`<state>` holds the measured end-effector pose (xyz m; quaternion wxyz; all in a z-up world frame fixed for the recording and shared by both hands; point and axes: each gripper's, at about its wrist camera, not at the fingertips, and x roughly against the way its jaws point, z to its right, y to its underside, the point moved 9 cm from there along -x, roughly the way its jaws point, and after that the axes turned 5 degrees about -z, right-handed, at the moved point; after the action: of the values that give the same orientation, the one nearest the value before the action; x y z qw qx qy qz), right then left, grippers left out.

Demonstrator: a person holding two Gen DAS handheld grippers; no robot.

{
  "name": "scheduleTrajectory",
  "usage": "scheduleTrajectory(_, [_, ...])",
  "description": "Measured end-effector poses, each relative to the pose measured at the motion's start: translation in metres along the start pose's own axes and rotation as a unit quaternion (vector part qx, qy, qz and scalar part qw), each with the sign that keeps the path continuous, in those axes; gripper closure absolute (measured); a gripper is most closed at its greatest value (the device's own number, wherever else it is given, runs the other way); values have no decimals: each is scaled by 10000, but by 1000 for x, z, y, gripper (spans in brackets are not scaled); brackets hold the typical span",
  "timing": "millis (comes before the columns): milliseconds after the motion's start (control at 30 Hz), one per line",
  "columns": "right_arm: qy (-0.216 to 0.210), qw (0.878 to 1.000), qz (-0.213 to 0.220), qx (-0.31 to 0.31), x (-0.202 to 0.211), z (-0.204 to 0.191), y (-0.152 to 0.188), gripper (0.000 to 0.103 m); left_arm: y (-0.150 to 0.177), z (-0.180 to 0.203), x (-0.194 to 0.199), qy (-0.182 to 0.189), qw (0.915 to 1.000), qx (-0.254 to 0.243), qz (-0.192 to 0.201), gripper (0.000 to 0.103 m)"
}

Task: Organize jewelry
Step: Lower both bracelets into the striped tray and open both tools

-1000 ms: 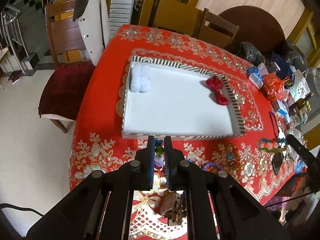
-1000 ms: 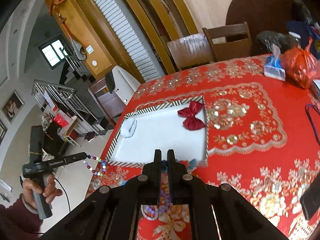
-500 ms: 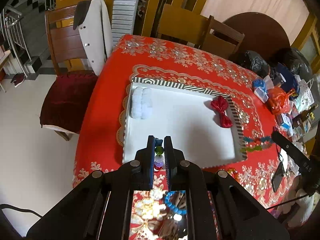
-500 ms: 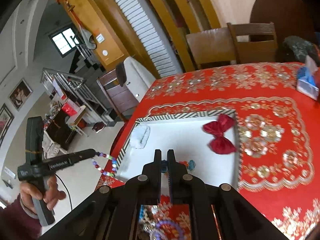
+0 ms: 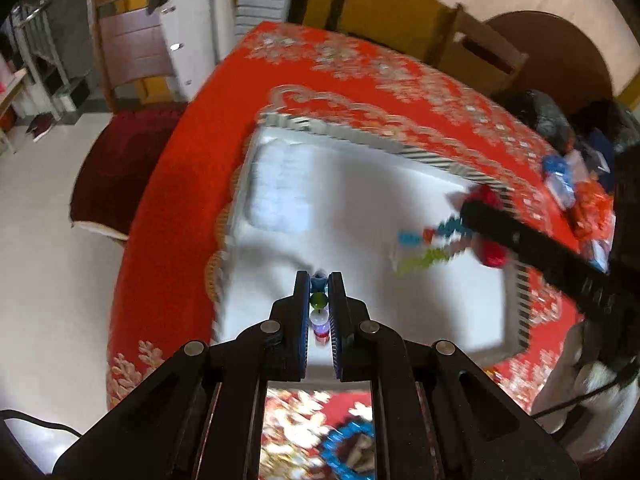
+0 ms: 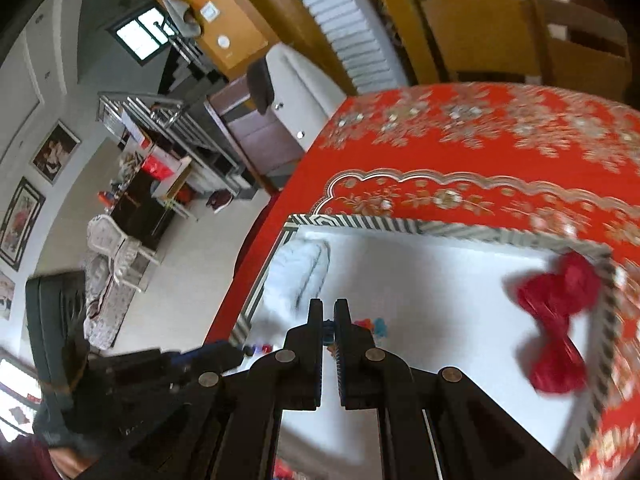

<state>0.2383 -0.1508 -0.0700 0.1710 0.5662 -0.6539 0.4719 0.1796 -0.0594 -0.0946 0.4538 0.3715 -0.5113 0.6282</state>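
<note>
A white tray with a striped rim lies on the red tablecloth. My left gripper hangs over the tray's near edge, shut on a multicoloured bead bracelet; green, pale and red beads show between its fingers. My right gripper is over the tray too, shut on a second bead bracelet with blue, red and teal beads. The left wrist view shows the right gripper with that bracelet dangling. A red bow and a white fluffy piece lie in the tray.
A blue bead bracelet lies on the cloth below the left gripper. Bags and clutter crowd the table's far right. A chair with a white coat stands at the left, wooden chairs beyond. The table edge drops to the floor.
Both grippers have moved forward and down from the tablecloth to above the tray, each carrying its bracelet. The right gripper has swung in over the tray by the red bow.
</note>
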Motion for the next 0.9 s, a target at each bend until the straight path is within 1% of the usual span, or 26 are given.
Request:
scheduleTrajectory(133, [-32, 9996, -269, 95, -39, 6, -29, 98, -8, -23, -15, -334, 9993, 183, -32, 95])
scheduleTrajectory(167, [17, 9992, -372, 169, -56, 9, -41, 98, -9, -28, -17, -362, 9991, 216, -48, 96])
scheduleTrajectory(200, [17, 9992, -372, 169, -56, 9, -41, 98, -11, -31, -19, -392, 9989, 239, -54, 95])
scheduleTrajectory(367, [4, 9982, -578, 170, -85, 21, -54, 98, -20, -43, -24, -584, 9979, 269, -11, 95])
scheduleTrajectory(433, [-16, 9977, -675, 59, -90, 27, -52, 98, -21, -44, -25, -563, 9981, 261, -6, 95])
scheduleTrajectory(467, [-9, 9977, -670, 33, -89, 28, -51, 97, -21, -44, -26, -564, 9981, 260, 0, 95])
scheduleTrajectory(500, [5, 9981, -620, 24, -86, 30, -51, 91, -22, -44, -26, -572, 9980, 254, 12, 95])
scheduleTrajectory(533, [28, 9984, -571, 19, -82, 33, -51, 82, -22, -44, -26, -588, 9980, 244, 18, 95])
scheduleTrajectory(600, [1, 9990, -447, -92, -68, 37, -48, 77, -22, -44, -26, -587, 9980, 240, 36, 92])
scheduleTrajectory(633, [-42, 9991, -396, -141, -61, 38, -46, 77, -22, -44, -26, -572, 9980, 249, 33, 86])
scheduleTrajectory(667, [-51, 9993, -345, -167, -54, 38, -43, 77, -22, -44, -27, -557, 9981, 245, 24, 76])
scheduleTrajectory(733, [0, 9995, -267, -172, -40, 38, -36, 76, -21, -43, -28, -534, 9983, 227, 10, 67])
scheduleTrajectory(800, [98, 9997, -200, -142, -25, 36, -26, 76, -21, -42, -28, -533, 9985, 146, -21, 67])
scheduleTrajectory(833, [184, 9996, -167, -107, -19, 34, -23, 74, -20, -42, -28, -553, 9984, 109, -28, 67])
scheduleTrajectory(900, [466, 9989, -48, -1, -4, 32, -11, 70, -19, -40, -23, -568, 9984, 72, 34, 66])
